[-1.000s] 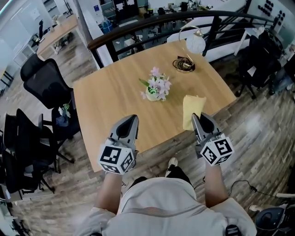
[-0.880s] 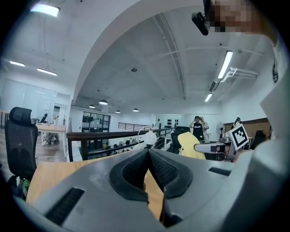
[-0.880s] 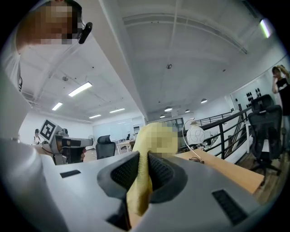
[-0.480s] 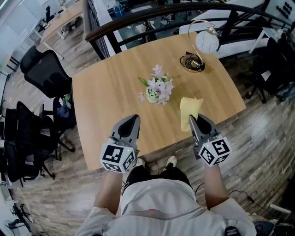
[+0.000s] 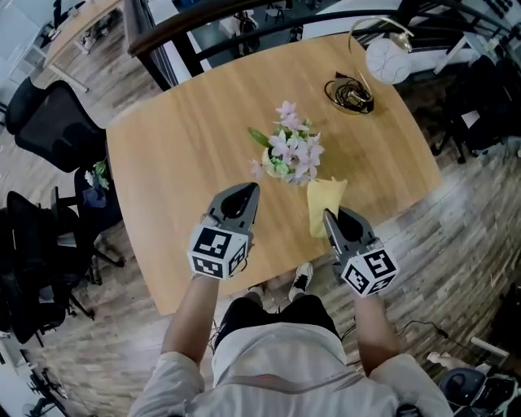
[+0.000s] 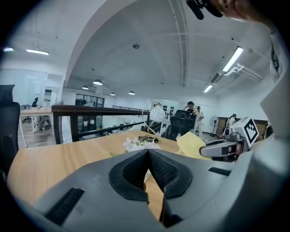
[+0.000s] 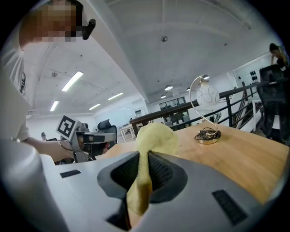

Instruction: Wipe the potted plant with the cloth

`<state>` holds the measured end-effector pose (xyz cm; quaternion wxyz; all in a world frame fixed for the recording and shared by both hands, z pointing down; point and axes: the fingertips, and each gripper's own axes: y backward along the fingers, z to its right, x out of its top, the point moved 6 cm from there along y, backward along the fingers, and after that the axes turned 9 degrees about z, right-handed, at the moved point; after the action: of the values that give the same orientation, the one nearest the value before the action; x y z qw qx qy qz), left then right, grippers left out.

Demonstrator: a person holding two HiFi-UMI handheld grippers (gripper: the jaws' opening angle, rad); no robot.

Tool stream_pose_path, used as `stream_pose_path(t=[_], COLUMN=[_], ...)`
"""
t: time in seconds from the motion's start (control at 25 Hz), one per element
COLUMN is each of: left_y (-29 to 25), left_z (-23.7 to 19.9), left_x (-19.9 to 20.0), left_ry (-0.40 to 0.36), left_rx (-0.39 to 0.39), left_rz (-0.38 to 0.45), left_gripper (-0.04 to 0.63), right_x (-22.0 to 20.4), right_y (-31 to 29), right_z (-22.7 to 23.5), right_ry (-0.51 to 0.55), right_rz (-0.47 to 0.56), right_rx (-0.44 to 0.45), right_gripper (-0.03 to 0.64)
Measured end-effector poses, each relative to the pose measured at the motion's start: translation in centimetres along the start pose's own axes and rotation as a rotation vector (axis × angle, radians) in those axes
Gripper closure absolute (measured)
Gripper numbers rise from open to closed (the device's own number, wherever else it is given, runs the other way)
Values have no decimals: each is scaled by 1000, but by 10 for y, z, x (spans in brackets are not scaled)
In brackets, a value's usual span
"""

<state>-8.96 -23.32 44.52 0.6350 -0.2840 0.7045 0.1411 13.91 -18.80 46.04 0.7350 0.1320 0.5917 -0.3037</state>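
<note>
A small potted plant [image 5: 291, 155] with pink and white flowers stands near the middle of the wooden table [image 5: 179, 138]. My right gripper [image 5: 330, 218] is shut on a yellow cloth [image 5: 323, 204], which hangs over the table just right of and below the plant. In the right gripper view the cloth [image 7: 154, 135] rises in a fold from between the jaws. My left gripper [image 5: 244, 192] hovers to the plant's lower left, shut with nothing in it. The left gripper view shows the flowers [image 6: 139, 143] just beyond its closed jaws and the cloth [image 6: 192, 144] to the right.
A white globe lamp [image 5: 389, 59] and a coil of cable [image 5: 352, 94] sit at the table's far right corner. Black office chairs [image 5: 49, 130] stand to the left of the table. A dark railing [image 5: 203, 16] runs behind it.
Both grippers have moved forward over the table toward the plant. The cloth has travelled with the right gripper and now hangs close beside the pot.
</note>
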Motion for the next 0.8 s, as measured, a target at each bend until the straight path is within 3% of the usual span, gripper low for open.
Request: stream_pose_path(t=[0.24,0.48,0.8], left_y=[-40,-94,-129], left_z=[-30,-55,-59], left_x=[-29,-56,-93], left_ry=[-25,-73,-69], left_rx=[-64,-125,-144], left_rz=[-43,-111,-212], left_gripper=[584,584,584], right_x=[-42,-89,-119], right_y=[-33,-72,-116], right_z=[-14,-25,-4], right_ry=[-18,78,147], right_rz=[-80,-206,-254], right_rx=[50,149,117], right_gripper=[515,515,515])
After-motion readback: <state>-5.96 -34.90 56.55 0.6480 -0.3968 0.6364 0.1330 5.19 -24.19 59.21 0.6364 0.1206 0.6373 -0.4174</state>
